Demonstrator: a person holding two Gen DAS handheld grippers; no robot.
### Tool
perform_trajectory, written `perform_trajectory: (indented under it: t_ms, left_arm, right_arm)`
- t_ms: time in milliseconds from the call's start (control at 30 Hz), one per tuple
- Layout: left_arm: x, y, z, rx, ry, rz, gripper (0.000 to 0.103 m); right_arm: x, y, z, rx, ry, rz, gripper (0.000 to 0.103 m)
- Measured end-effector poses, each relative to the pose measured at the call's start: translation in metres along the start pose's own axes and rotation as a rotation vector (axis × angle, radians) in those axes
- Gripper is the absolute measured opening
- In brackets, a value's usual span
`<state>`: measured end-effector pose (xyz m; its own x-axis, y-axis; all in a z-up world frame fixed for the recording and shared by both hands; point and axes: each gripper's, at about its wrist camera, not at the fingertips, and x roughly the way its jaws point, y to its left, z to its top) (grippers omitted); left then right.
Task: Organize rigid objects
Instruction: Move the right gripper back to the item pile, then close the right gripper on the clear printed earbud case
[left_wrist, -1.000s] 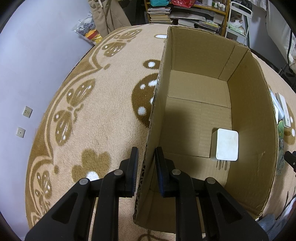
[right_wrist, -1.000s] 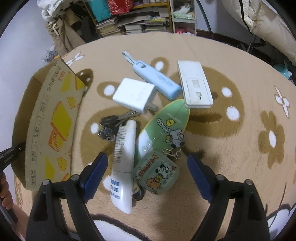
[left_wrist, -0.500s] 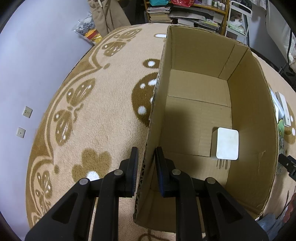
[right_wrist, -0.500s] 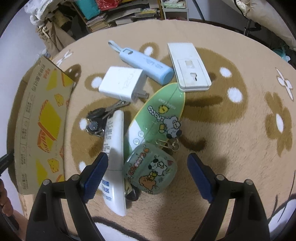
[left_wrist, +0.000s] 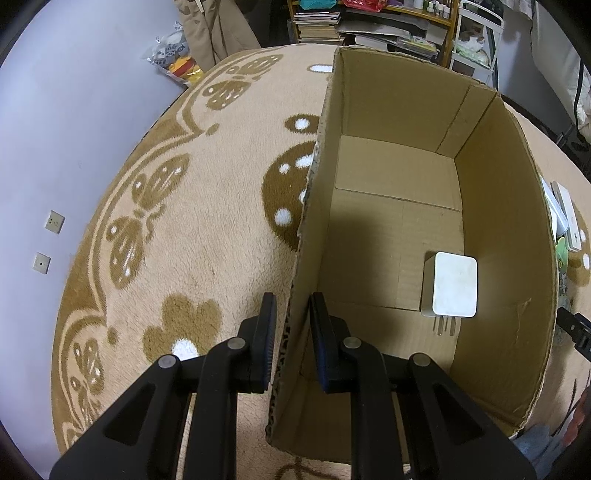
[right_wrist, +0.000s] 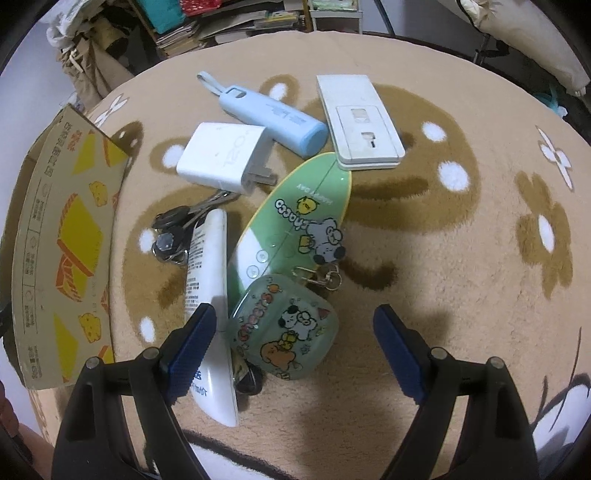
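My left gripper (left_wrist: 292, 314) is shut on the near left wall of the cardboard box (left_wrist: 306, 229). A white charger (left_wrist: 450, 286) lies on the box floor, prongs toward me. On the rug, my right gripper (right_wrist: 291, 325) stands open above a green cartoon earbud case (right_wrist: 284, 326), which sits between its pads without touching them. Next to the case lie a white tube (right_wrist: 208, 295), a green cartoon-print board (right_wrist: 295, 218), keys (right_wrist: 173, 232), a white adapter (right_wrist: 223, 157), a blue cylinder (right_wrist: 271, 118) and a white socket plate (right_wrist: 360, 120).
The box's printed outer wall (right_wrist: 62, 251) stands left of the pile in the right wrist view. A beige patterned rug (left_wrist: 184, 221) covers the floor, a lilac wall (left_wrist: 55, 129) runs along its left edge, and bookshelves (left_wrist: 369, 22) stand behind.
The right gripper has come closer to the pile, so the earbud case now sits larger and deeper between its fingers. The left gripper and box have not moved.
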<state>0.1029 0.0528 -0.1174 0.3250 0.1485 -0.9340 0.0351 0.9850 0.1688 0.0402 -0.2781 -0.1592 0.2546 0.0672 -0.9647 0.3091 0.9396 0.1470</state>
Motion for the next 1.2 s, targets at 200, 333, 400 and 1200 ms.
perform_trajectory:
  t_ms: [200,333,400,1200]
  left_arm:
    - [0.000,-0.001,-0.001,-0.002,0.001,-0.002,0.018]
    - [0.000,0.000,-0.001,0.003,0.000,0.003,0.018]
    - [-0.001,-0.001,-0.001,0.005,0.000,0.006,0.018]
    - [-0.001,-0.001,-0.001,0.015,0.001,0.018,0.019]
  right_arm:
    - [0.001,-0.004,-0.001,0.030,0.001,0.000,0.090]
    - [0.002,-0.009,-0.002,0.049,0.008,0.012,0.089]
    - [0.001,-0.011,-0.004,0.059,0.008,0.014,0.089]
    - [0.012,-0.010,-0.007,0.033,0.020,-0.055,0.063]
